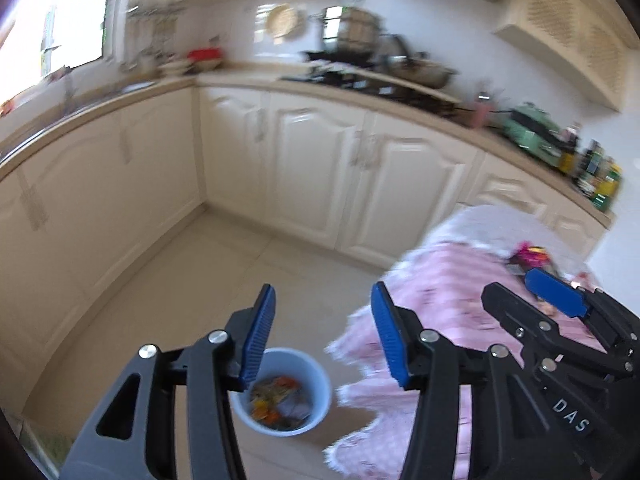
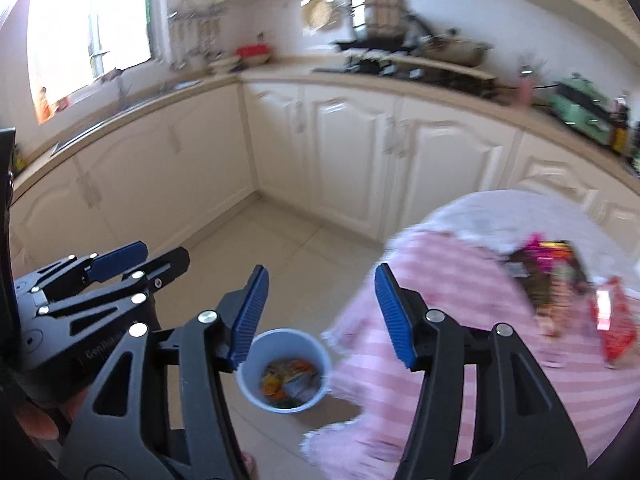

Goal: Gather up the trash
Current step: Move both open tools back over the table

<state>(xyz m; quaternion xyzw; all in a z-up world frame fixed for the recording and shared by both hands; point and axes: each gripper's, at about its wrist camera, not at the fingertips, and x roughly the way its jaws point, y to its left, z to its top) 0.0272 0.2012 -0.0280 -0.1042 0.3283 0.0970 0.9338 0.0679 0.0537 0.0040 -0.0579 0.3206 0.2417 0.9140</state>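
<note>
A pale blue bin (image 1: 282,392), holding crumpled orange and grey wrappers, is seen on the floor beside the pink-clothed table (image 2: 460,280). Above it, the left gripper (image 1: 324,336) and right gripper (image 2: 320,316) are held tilted downward, jaws apart and empty.

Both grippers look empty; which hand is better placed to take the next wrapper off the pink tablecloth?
Probably the right gripper: it sits on the side of the wrappers on the tablecloth; the left gripper is beside the bin.

You are working with two matching black grippers: the left gripper (image 1: 323,334) and right gripper (image 2: 321,314) are showing ribbed blue pads (image 1: 262,336), silver screws (image 2: 207,316) and white "DAS" lettering (image 1: 573,416).
</note>
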